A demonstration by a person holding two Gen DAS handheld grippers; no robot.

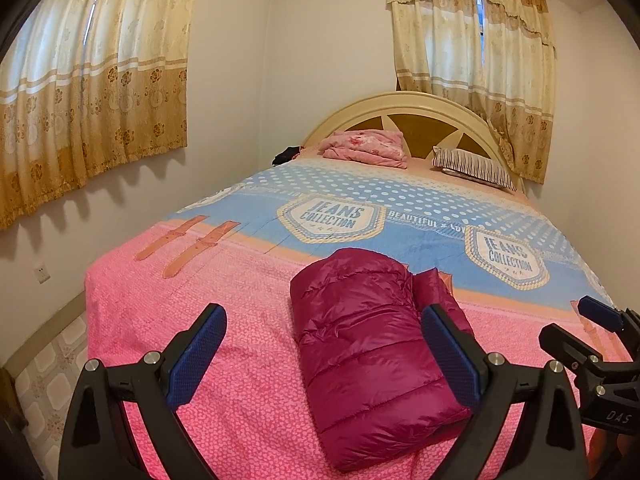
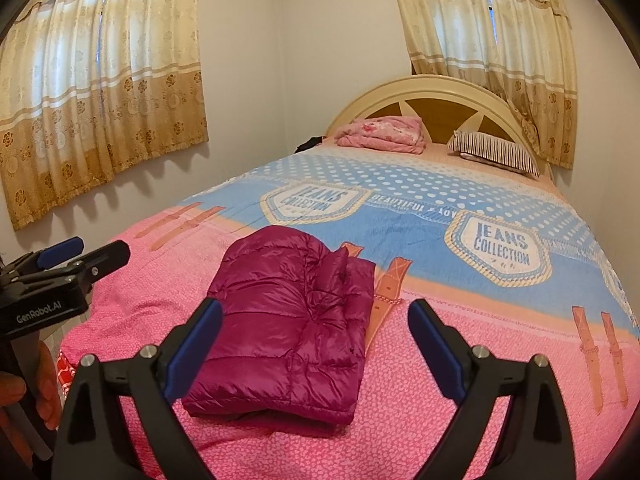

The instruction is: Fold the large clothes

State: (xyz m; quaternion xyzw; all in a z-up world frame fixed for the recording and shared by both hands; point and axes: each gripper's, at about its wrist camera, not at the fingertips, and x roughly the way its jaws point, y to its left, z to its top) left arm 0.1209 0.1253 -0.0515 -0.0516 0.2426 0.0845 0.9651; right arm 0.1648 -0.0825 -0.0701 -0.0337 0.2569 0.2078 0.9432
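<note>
A magenta puffer jacket [image 1: 372, 356] lies folded into a compact bundle on the pink end of the bed; it also shows in the right wrist view [image 2: 292, 332]. My left gripper [image 1: 324, 328] is open and empty, held above the bed's near edge, with the jacket between and beyond its fingers. My right gripper [image 2: 316, 324] is open and empty, just in front of the jacket. The right gripper also shows at the right edge of the left wrist view [image 1: 600, 320], and the left gripper at the left edge of the right wrist view [image 2: 80, 256].
The bed's pink and blue bedspread [image 1: 240, 300] fills the view. A folded pink blanket [image 1: 364, 148] and a striped pillow [image 1: 472, 168] lie by the headboard [image 1: 420, 104]. Curtained windows [image 1: 88, 92] are on both walls. Tiled floor [image 1: 48, 380] lies left of the bed.
</note>
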